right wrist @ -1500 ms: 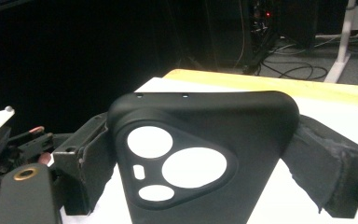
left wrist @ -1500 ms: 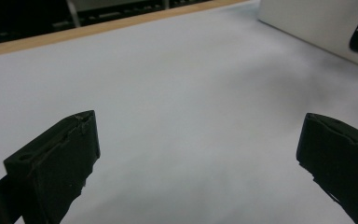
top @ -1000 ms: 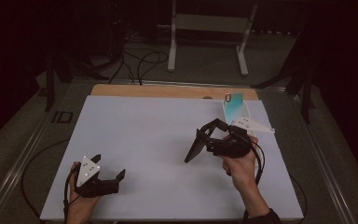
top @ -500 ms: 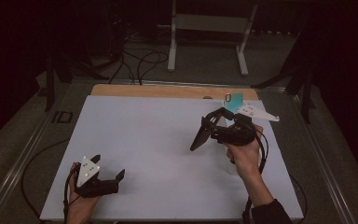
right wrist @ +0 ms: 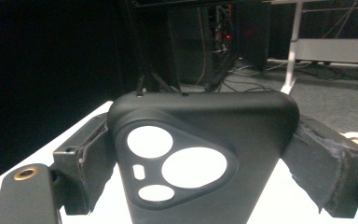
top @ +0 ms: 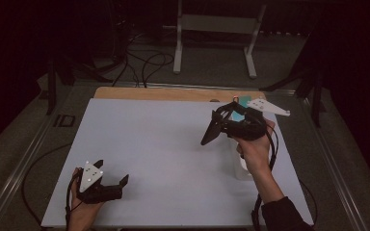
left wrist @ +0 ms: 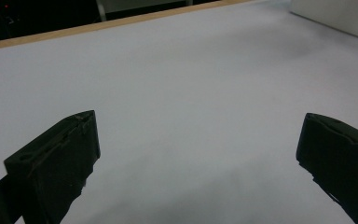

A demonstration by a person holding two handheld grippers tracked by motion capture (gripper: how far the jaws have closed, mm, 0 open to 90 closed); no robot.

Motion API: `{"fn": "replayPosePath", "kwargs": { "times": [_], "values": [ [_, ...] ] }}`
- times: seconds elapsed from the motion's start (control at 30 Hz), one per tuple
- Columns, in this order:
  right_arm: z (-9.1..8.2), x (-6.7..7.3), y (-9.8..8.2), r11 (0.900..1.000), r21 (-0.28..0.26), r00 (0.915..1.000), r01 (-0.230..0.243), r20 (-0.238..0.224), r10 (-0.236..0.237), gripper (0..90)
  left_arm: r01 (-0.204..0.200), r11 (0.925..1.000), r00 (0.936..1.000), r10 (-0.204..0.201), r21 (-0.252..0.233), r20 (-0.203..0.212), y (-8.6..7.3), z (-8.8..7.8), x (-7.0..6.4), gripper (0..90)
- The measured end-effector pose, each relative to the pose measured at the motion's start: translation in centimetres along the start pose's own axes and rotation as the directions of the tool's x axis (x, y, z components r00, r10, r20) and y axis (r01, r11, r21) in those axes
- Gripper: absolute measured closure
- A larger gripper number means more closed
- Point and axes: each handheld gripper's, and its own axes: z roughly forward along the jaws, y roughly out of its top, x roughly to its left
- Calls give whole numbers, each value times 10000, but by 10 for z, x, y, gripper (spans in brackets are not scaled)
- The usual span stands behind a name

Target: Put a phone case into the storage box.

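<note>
Near front edge, L side of table (top: 173,144): left gripper (top: 111,185) rests low on the white top, jaws spread wide w/ nothing between them; left gripper view shows bare surface past both black pads (left wrist: 56,158). No change there vs. 1 s ago. Mid-right: right gripper (top: 219,126) is lifted clear of the table, jaws clenched on a black phone case (right wrist: 200,158), camera cut-outs facing the lens, case pinched at both side edges. Vs. 1 s and 0.5 s ago, the R hand has risen and shifted toward the far-right corner, case carried along. Judgement: pick-up done, transport phase under way. Farther back: teal item (top: 238,115) near far edge, partly hidden by gripper; type unclear. Pale object (top: 241,168) lies under the R forearm.
</note>
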Motion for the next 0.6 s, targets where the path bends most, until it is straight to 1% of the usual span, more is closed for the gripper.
{"fn": "replayPosePath", "kwargs": {
  "times": [0.37,0.5,0.6],
  "values": [
    [7,-14,9,9998,-74,9989,201,431,-198,142,63,10000,10000,-63,-36,-20,0,0,0,0],
    [8,-21,14,9997,-182,9978,164,644,-152,142,88,10000,10000,-88,-20,-40,0,0,1,0],
    [10,-26,16,9998,-165,9965,119,833,-105,142,75,10000,10000,-75,-31,-47,0,-1,1,0]
  ]
}}
